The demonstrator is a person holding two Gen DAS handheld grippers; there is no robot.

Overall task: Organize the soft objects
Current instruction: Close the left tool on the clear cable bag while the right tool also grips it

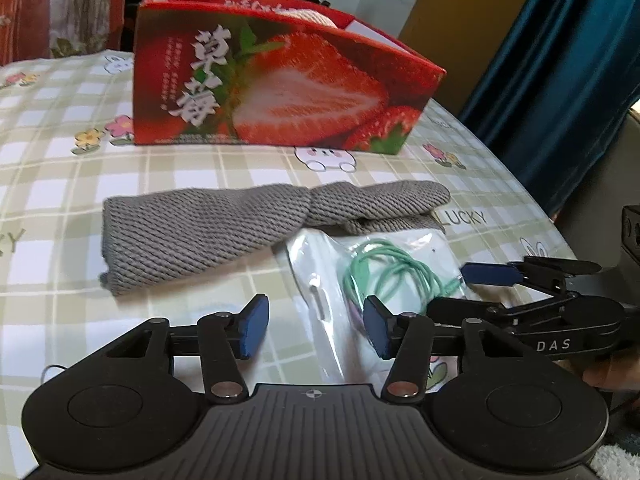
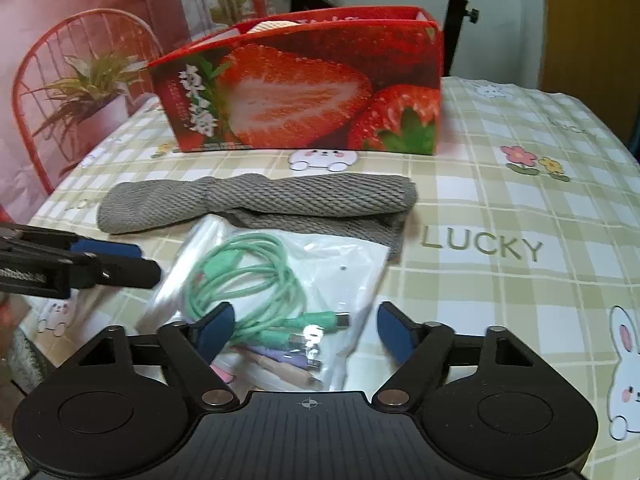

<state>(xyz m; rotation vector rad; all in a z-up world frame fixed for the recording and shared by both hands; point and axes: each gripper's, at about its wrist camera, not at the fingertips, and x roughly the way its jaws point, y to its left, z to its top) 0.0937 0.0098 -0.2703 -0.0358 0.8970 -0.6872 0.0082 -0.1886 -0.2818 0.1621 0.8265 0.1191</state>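
A grey knitted cloth [image 1: 208,232] [image 2: 280,196] lies folded on the checked tablecloth in front of a red strawberry box [image 1: 280,88] [image 2: 300,96]. A pale soft item [image 1: 312,18] peeks over the box rim. Nearer me, a clear plastic bag [image 1: 316,256] [image 2: 340,272] holds coiled green cable [image 1: 384,268] [image 2: 240,276] and overlaps the cloth's near edge. My left gripper [image 1: 316,328] [image 2: 148,262] hovers at the bag's left edge, jaws apart. My right gripper [image 2: 306,334] [image 1: 452,288] straddles the bag's near end, pads not pressing it.
The tablecloth [image 1: 60,200] [image 2: 520,220] curves away to a table edge on the right of the left wrist view, beside a blue curtain [image 1: 560,80]. A red wire chair [image 2: 32,100] and a potted plant [image 2: 88,84] stand beyond the far left edge.
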